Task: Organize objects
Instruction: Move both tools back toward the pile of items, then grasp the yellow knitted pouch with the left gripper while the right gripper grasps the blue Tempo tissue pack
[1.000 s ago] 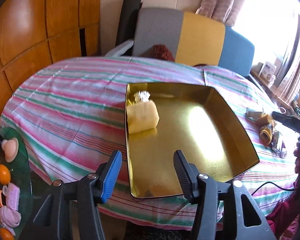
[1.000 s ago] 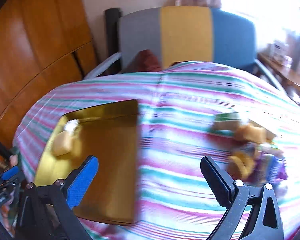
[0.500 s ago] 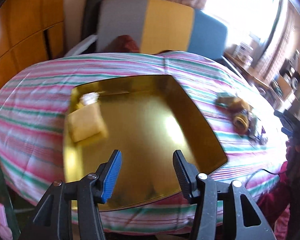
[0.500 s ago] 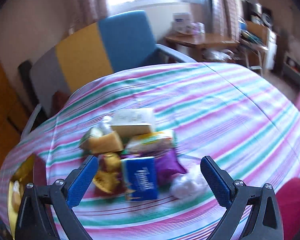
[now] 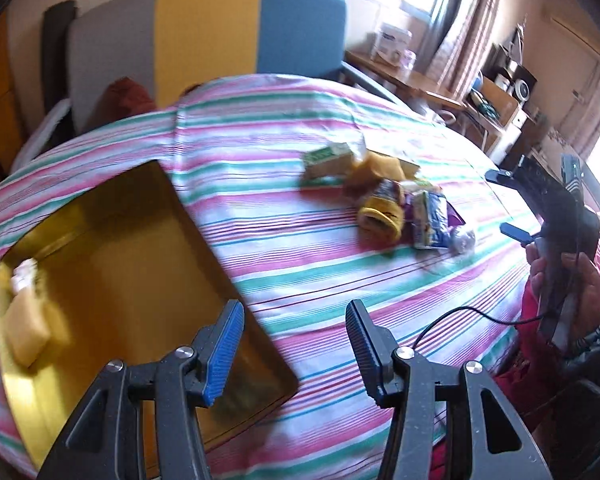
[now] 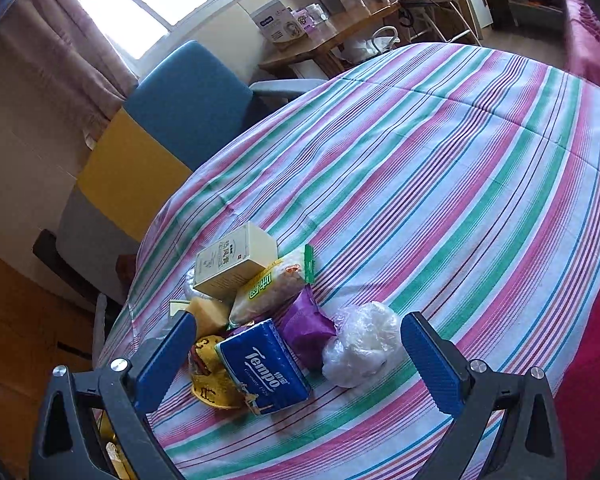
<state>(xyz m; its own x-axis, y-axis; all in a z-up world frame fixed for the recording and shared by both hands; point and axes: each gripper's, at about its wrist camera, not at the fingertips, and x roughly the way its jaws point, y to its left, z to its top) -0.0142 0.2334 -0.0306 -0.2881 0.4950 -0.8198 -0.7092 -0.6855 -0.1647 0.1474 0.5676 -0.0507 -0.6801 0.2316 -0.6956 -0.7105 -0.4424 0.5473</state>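
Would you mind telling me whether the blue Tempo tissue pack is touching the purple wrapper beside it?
Touching: in the right wrist view the blue Tempo tissue pack presses against the purple wrapper, with no tablecloth between.

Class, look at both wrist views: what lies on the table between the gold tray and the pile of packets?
Nothing: in the left wrist view only bare striped tablecloth separates the gold tray from the pile of packets.

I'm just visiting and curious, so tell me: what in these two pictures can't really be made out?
- Golden tray, left wrist view: its near corner is hidden behind the left tool, and motion blur smears the yellow item inside.
- Pile of packets, left wrist view: blurred, labels unreadable.
- Yellow pouch, right wrist view: partly covered by the blue tissue pack.
- White bag, right wrist view: contents unclear.
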